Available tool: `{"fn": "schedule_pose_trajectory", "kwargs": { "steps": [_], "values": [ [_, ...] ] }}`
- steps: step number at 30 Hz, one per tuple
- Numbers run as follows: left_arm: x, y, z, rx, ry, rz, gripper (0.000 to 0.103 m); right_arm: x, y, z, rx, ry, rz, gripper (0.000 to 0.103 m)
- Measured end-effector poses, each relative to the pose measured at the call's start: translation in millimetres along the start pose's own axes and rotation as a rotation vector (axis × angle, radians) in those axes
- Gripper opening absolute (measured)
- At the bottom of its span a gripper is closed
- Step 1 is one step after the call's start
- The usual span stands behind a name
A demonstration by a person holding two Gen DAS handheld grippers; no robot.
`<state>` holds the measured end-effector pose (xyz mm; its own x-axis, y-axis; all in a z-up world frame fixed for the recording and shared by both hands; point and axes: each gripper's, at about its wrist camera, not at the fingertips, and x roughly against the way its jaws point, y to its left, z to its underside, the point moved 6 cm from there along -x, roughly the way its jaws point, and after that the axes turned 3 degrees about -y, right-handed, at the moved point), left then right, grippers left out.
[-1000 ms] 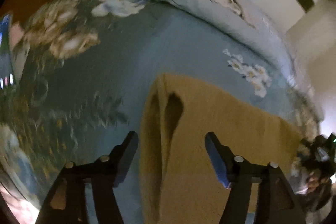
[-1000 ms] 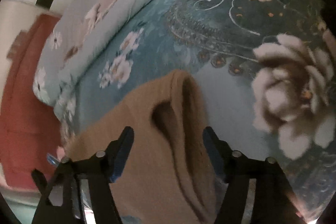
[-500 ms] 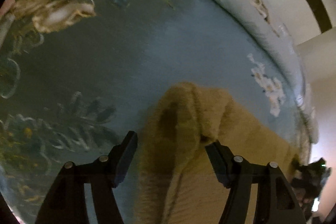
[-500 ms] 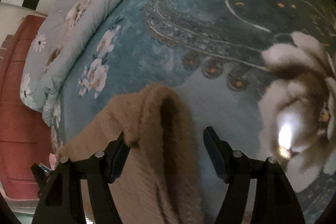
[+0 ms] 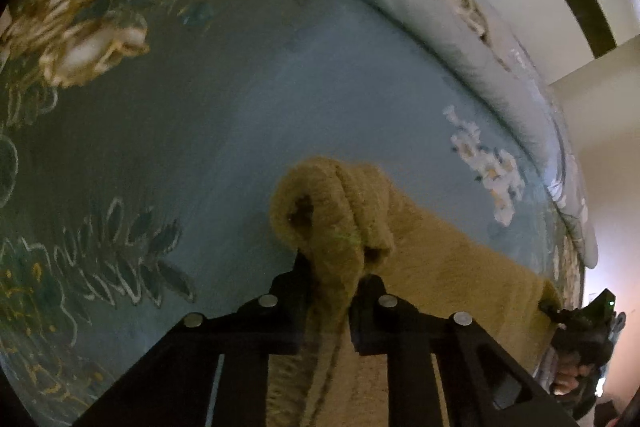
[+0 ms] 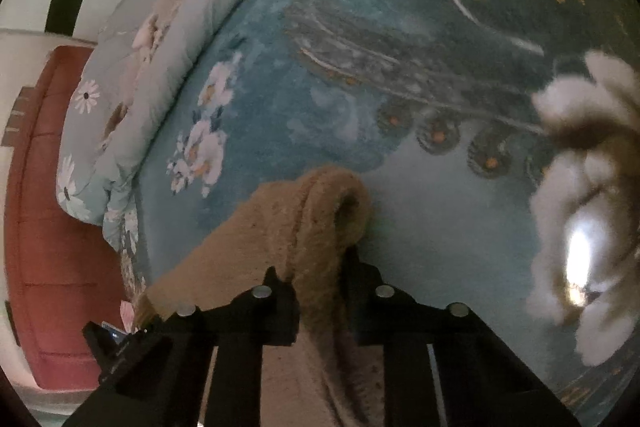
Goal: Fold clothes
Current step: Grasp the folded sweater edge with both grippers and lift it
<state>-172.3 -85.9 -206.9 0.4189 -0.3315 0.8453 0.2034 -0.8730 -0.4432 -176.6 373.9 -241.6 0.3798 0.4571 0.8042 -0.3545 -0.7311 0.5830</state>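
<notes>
No labels or writing I can make out anywhere. The left gripper (image 5: 334,269) has just closed its jaws, and they're now pinched tight on a bunched corner of the tan fuzzy garment (image 5: 440,267), which lies on the blue floral bedspread (image 5: 240,115). Its top edge runs sideways from that corner across to the right gripper (image 6: 322,267), which has just clamped down too and squeezes the other rolled corner. A folded flowered quilt (image 6: 160,39) lies along the far side.
</notes>
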Motion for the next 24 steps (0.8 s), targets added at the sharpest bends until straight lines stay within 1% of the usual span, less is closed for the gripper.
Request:
{"fn": "schedule_pose_trajectory", "kwargs": {
  "steps": [4,5,6,8,10,14,18,21,24],
  "values": [
    [24,-22,-29,-0.007,-0.078,0.08,0.016,22,24,-20,0.036,-0.056,-0.07,0.017],
    [28,-28,-37,-0.016,-0.095,0.091,0.016,29,31,-27,0.046,-0.077,-0.088,0.017],
    [30,-33,-42,-0.027,-0.107,0.092,0.016,30,34,-33,0.049,-0.085,-0.089,0.017],
    [22,-38,-53,-0.05,-0.103,0.061,0.016,30,39,-44,0.051,-0.098,-0.085,0.017],
    [5,-36,-57,-0.051,-0.068,0.021,0.017,30,44,-56,0.054,-0.111,-0.081,0.017],
    [-34,-31,-60,-0.044,-0.007,-0.065,0.017,-5,27,-66,0.013,-0.052,0.01,0.017],
    [-53,-23,-64,-0.013,0.033,-0.102,0.017,-27,11,-72,-0.025,-0.018,0.082,0.017],
    [-64,-21,-64,-0.025,0.052,-0.131,0.018,-34,8,-73,-0.005,-0.01,0.11,0.018],
    [-65,-20,-63,-0.011,0.054,-0.129,0.021,-35,9,-73,0.023,-0.002,0.121,0.018]
  ]
}}
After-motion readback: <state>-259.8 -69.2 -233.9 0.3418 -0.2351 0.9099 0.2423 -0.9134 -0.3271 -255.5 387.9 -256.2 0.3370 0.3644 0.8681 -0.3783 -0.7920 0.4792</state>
